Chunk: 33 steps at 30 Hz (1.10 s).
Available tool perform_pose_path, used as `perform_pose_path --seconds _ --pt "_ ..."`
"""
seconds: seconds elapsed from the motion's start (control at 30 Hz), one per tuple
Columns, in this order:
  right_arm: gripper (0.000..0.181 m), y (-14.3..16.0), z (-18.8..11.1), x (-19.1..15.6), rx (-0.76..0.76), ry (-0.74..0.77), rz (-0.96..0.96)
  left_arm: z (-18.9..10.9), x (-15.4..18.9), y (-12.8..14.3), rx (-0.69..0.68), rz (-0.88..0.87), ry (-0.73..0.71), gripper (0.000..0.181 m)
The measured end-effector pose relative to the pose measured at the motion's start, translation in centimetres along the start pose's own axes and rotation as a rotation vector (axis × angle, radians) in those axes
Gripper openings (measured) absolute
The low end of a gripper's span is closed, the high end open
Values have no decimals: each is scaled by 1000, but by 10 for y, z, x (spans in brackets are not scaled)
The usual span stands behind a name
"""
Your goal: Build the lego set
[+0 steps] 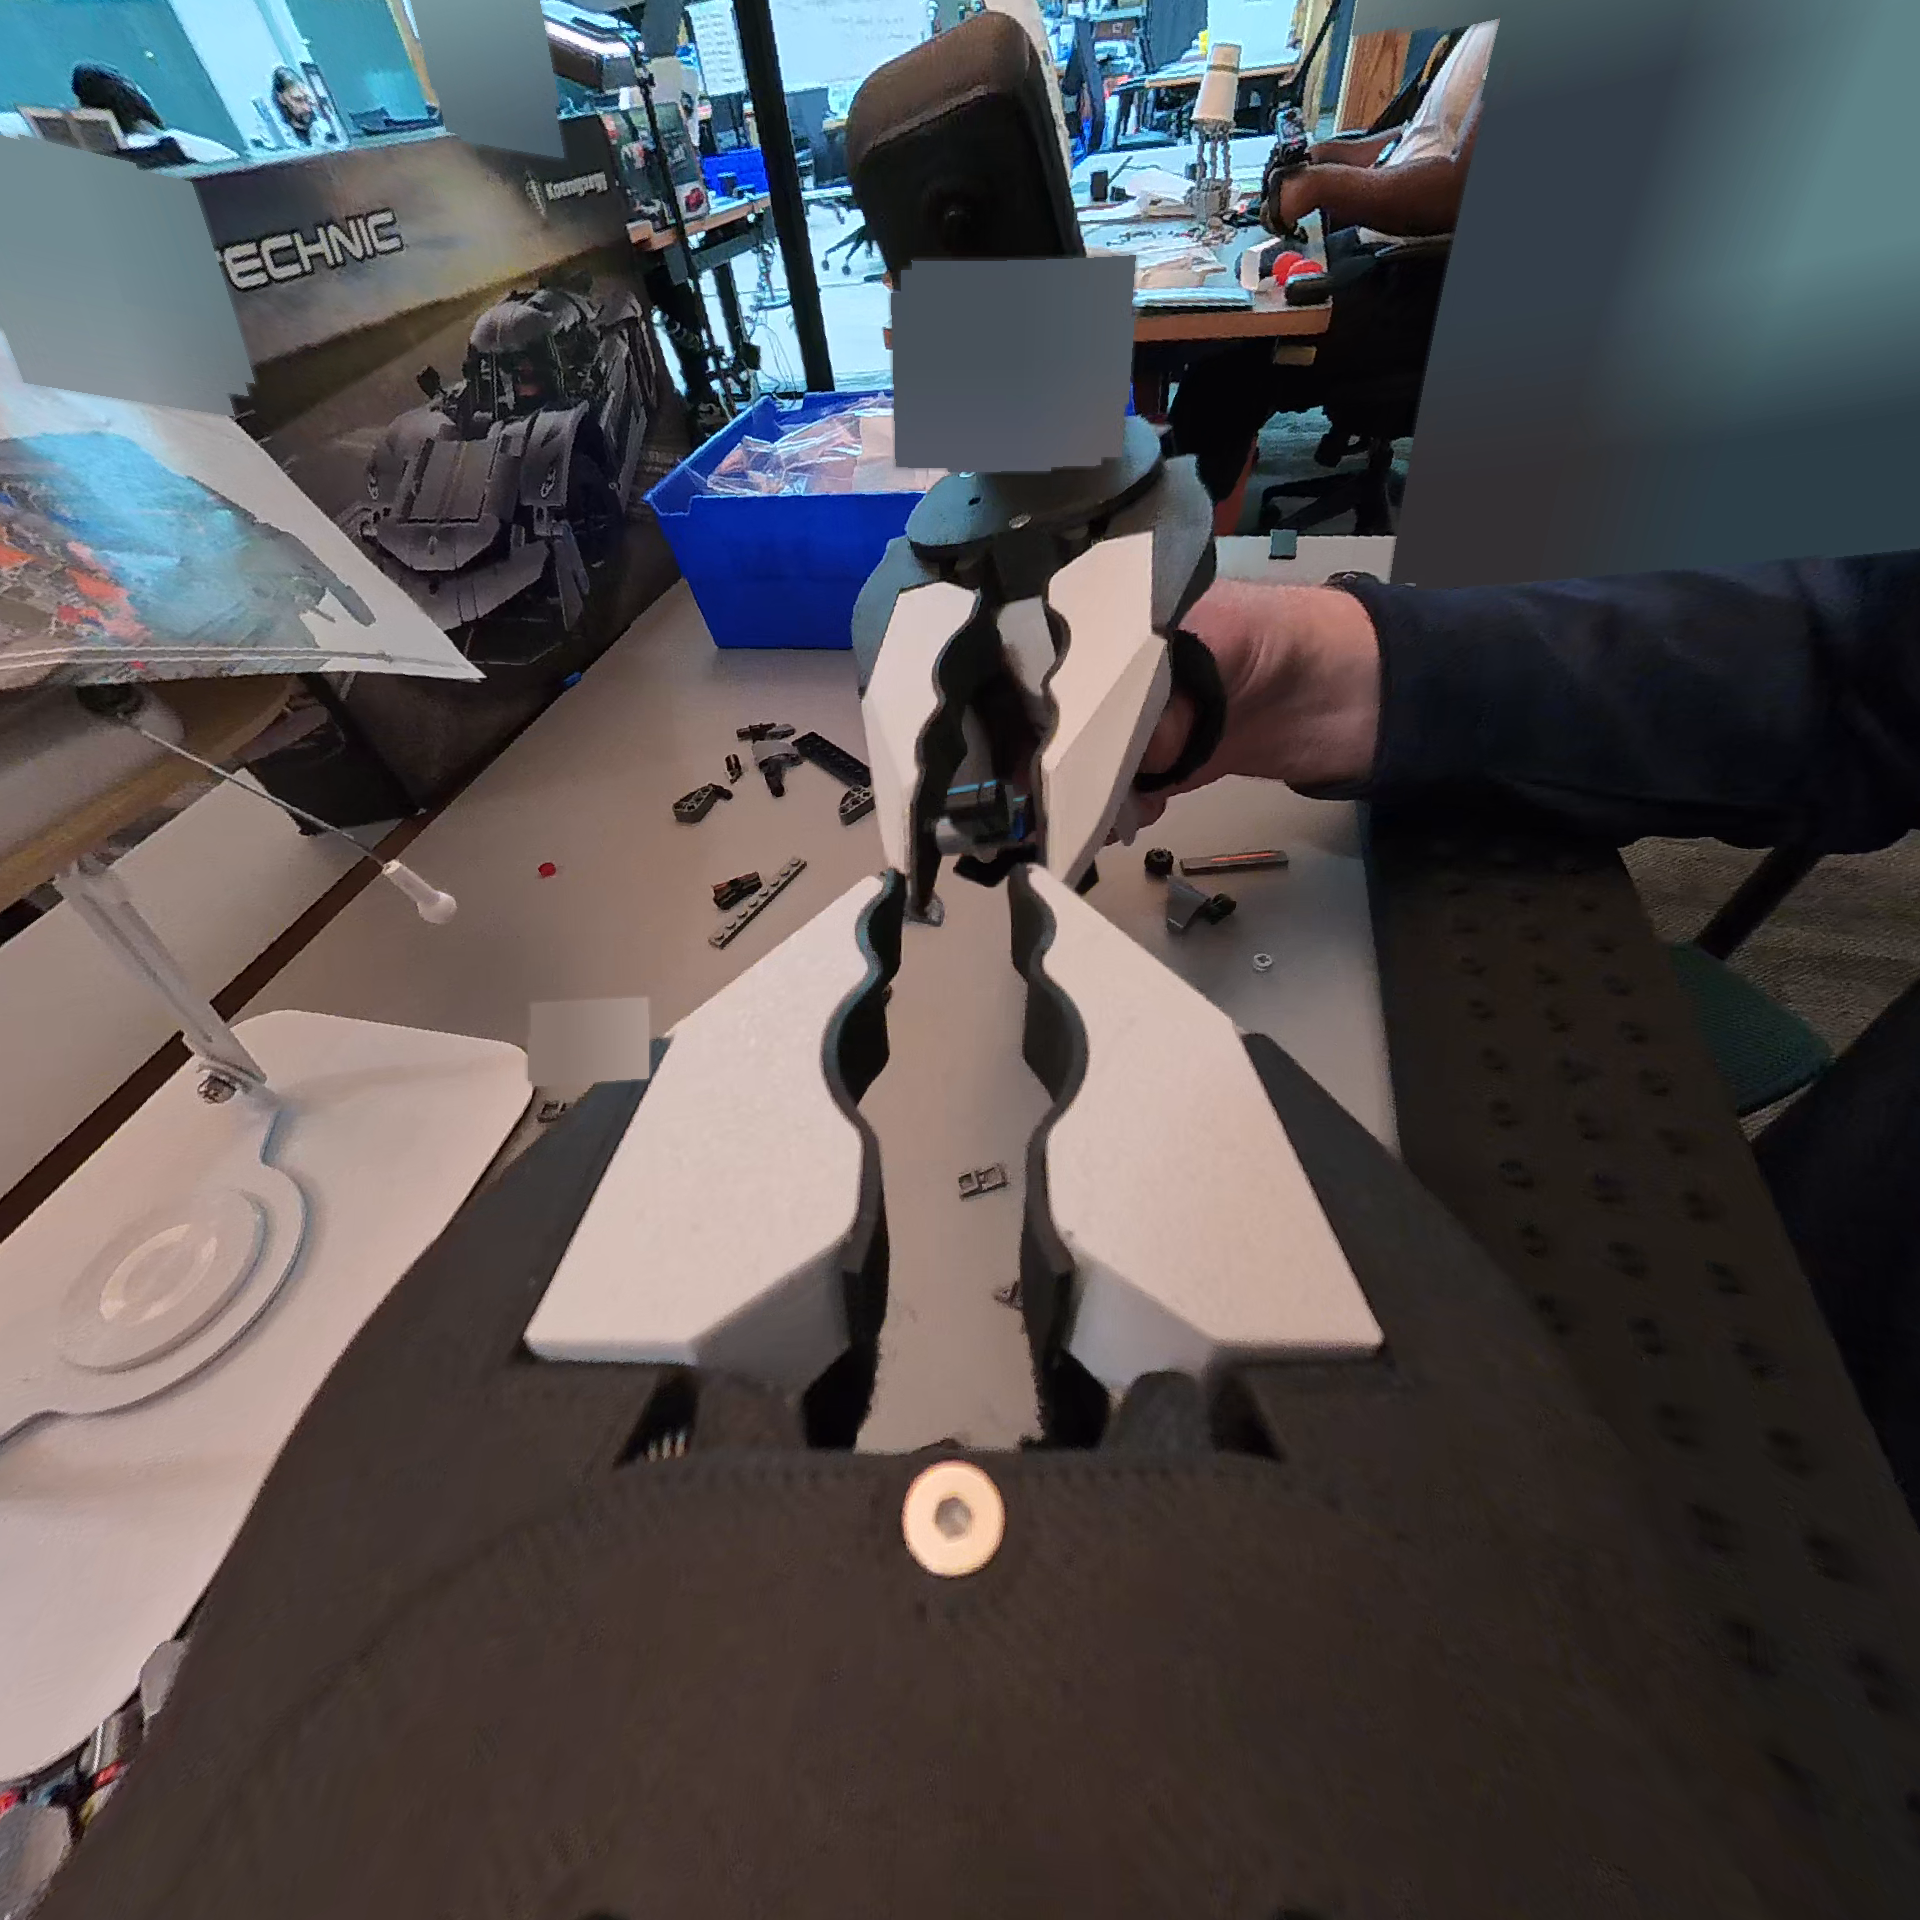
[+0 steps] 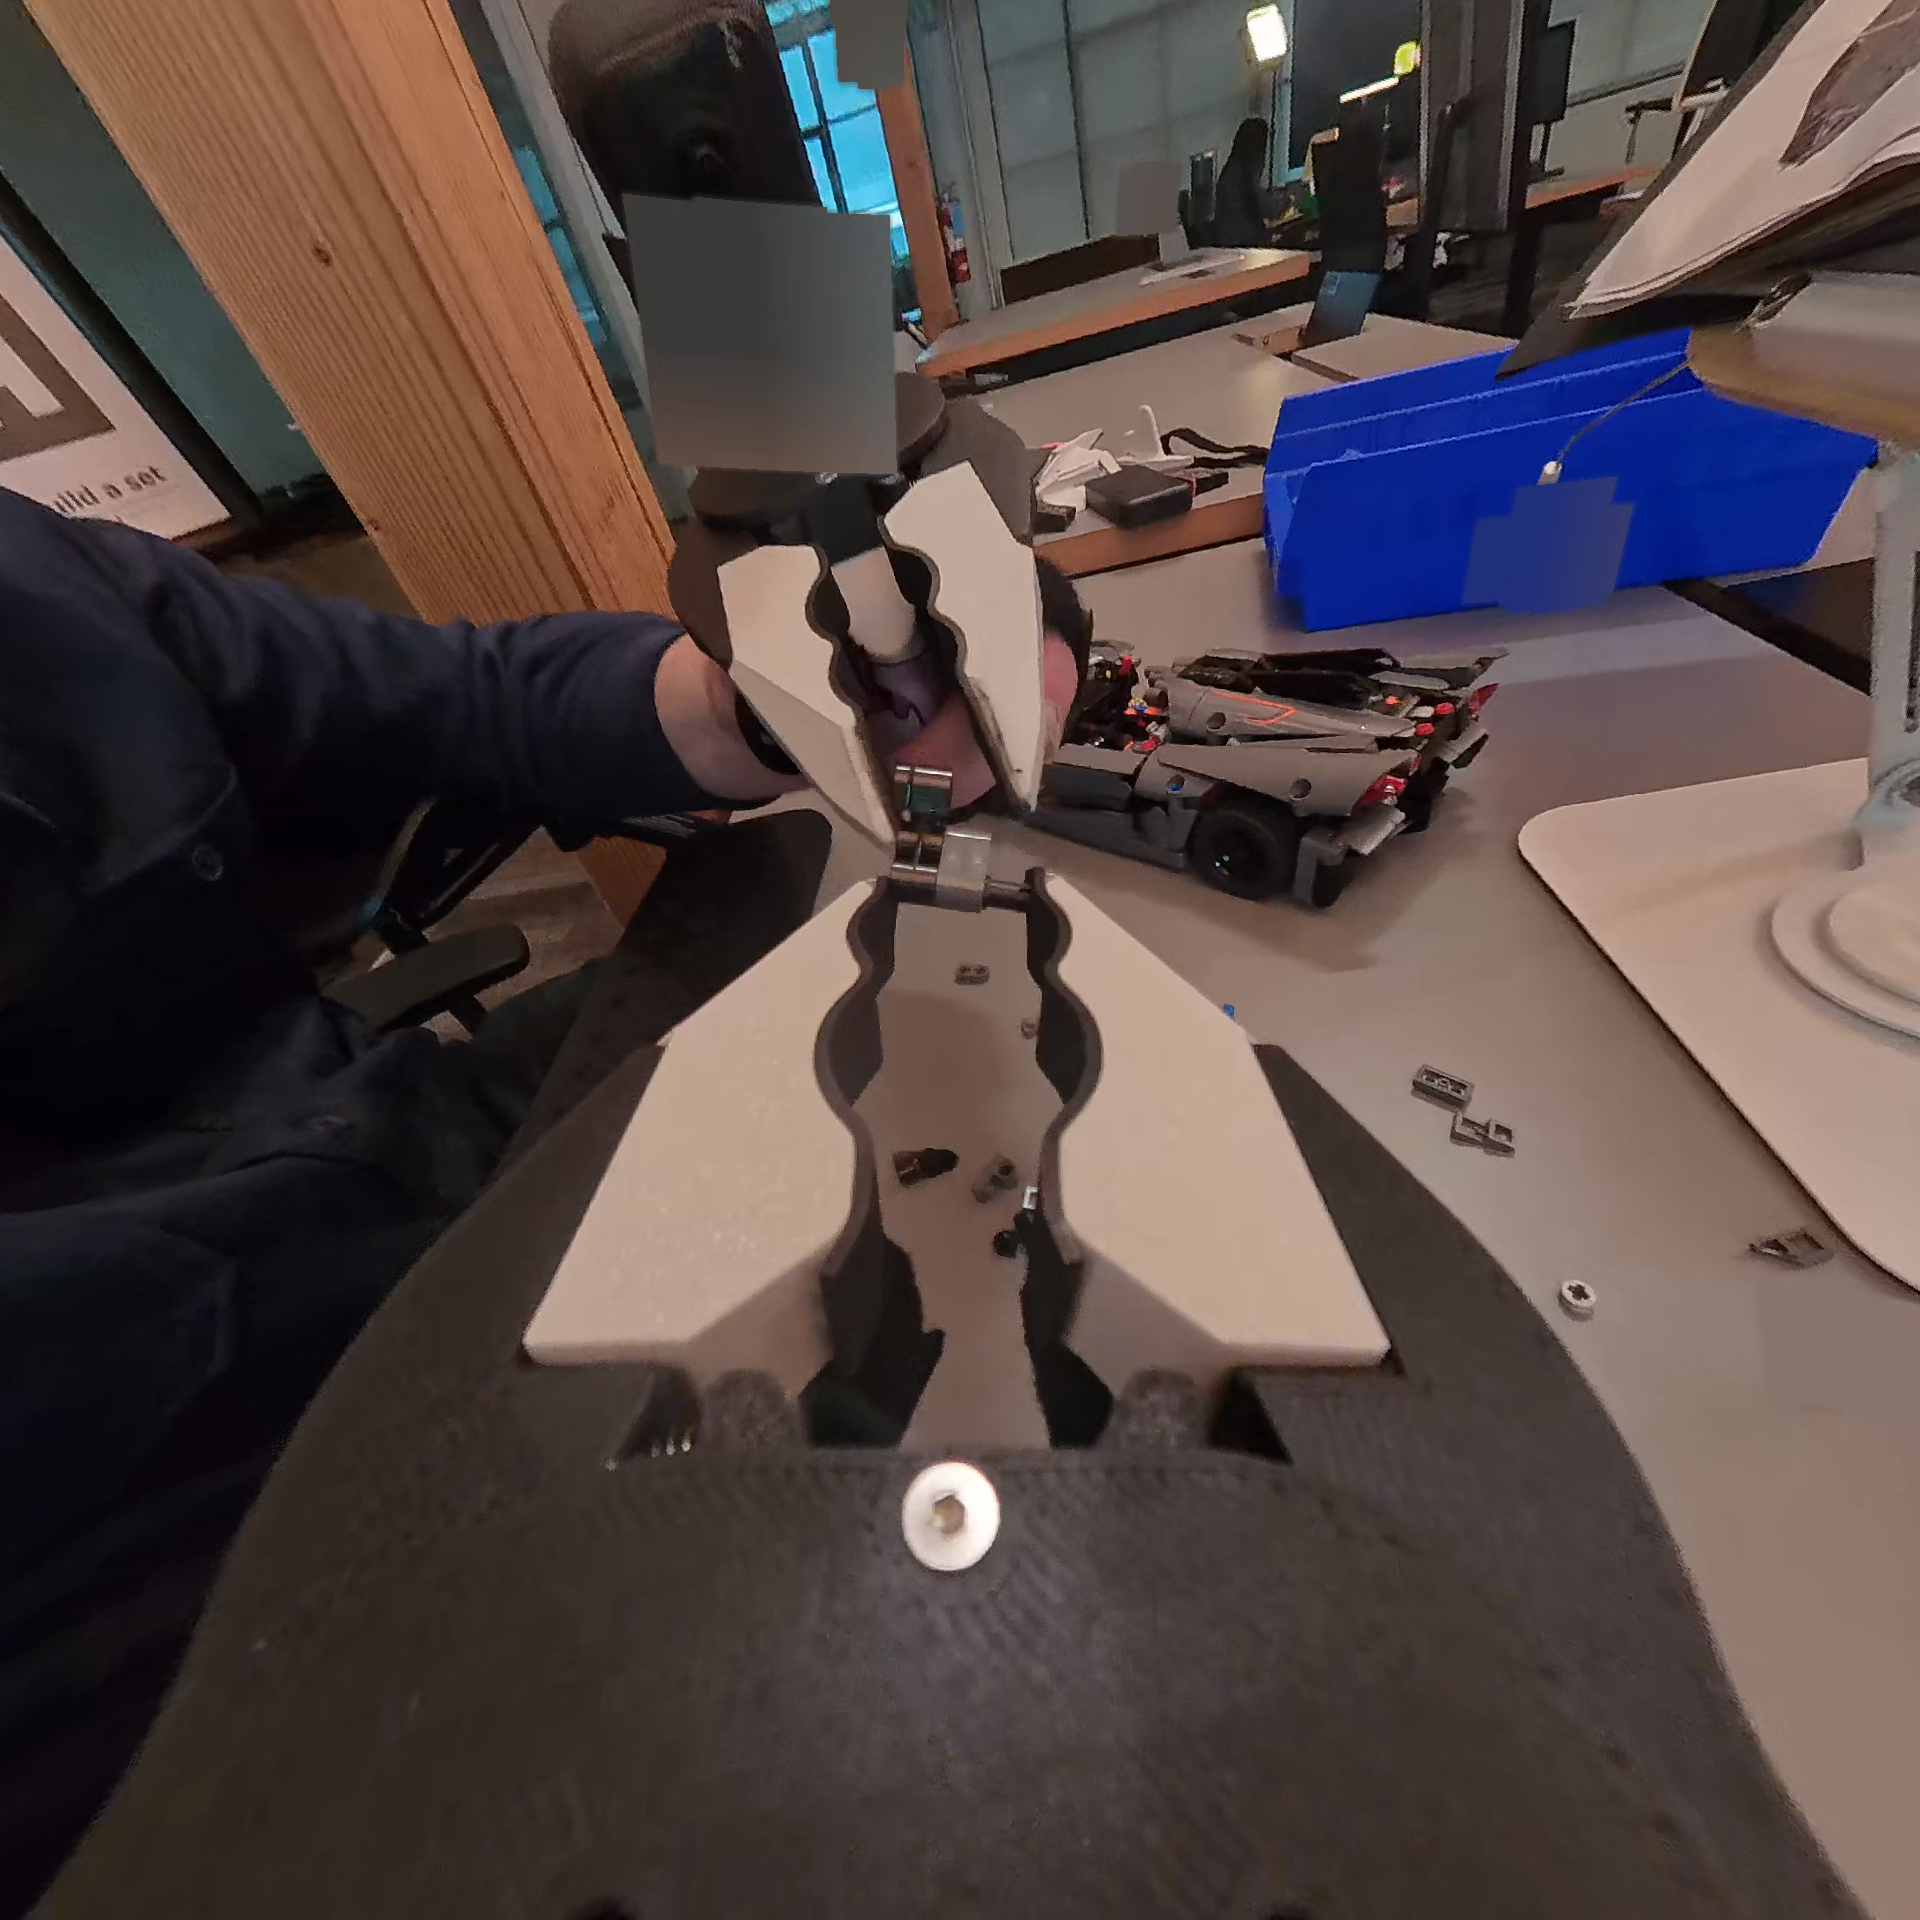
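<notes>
Grey table [image 1: 582, 831] | blue bin [image 1: 769, 551]: clear bags [image 1: 800, 452]

— Any writing on show?

— Yes. At the far left of the surface stands a large set box [image 1: 436, 395]. Big white block capitals run along a dark band near its top, and a small pale logo with a short word sits further right on the same band.

— What about the open booklet [image 1: 187, 540] on the stand, left of the box?

— It shows printed colour pictures, but any lettering is too blurred to read.

— Anything else?

— A white sign [image 2: 94, 457] at the left, beyond the wooden post, carries dark lettering and is cut off by the edge. Far back, a whiteboard [image 1: 717, 42] bears handwriting too small to make out.
</notes>
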State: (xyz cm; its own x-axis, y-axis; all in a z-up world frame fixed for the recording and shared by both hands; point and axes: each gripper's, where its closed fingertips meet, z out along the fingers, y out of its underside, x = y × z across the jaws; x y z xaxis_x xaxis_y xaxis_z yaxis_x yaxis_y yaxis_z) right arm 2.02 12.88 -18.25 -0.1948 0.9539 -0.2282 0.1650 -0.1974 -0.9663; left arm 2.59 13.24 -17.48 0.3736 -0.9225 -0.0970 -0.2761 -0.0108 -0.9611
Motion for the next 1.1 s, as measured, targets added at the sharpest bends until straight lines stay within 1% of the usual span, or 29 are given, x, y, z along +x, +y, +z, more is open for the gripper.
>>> perform_pose_path --seconds 0.17,0.2,0.33,0.4,0.47,0.6,0.7,0.8,0.83,0.9,1.03,1.1 --pt "23 7 4 -1 -45 10 -32 3 8 1 -1 8 36 16" --pt "23 8 5 -1 -56 14 -39 3 9 1 -4 8 44 13" --pt "23 9 6 0 -64 34 -49 3 8 2 -6 19 35 9" --pt "24 7 7 5 -51 70 -46 2 4 1 -5 17 9 9" --pt "30 6 6 13 -54 141 -72 0 -1 1 -5 15 -16 8" --pt "33 3 3 22 -96 298 -245 -1 -11 3 -11 -13 -67 8" --pt "26 12 5 29 -205 418 -417 -1 -16 7 -25 -36 -91 8" --pt "17 15 10 29 -260 481 -524 -1 -18 9 -26 -42 -101 8" --pt "10 17 10 31 -276 492 -539 -1 -18 10 -34 -44 -98 8" --pt "5 19 11 31 -286 494 -549 -2 -19 10 -35 -39 -99 7" --pt "8 19 12 31 -274 483 -520 0 -18 12 -46 -26 -100 7" --pt "14 20 12 32 -276 482 -512 -1 -19 12 -50 -22 -105 7"
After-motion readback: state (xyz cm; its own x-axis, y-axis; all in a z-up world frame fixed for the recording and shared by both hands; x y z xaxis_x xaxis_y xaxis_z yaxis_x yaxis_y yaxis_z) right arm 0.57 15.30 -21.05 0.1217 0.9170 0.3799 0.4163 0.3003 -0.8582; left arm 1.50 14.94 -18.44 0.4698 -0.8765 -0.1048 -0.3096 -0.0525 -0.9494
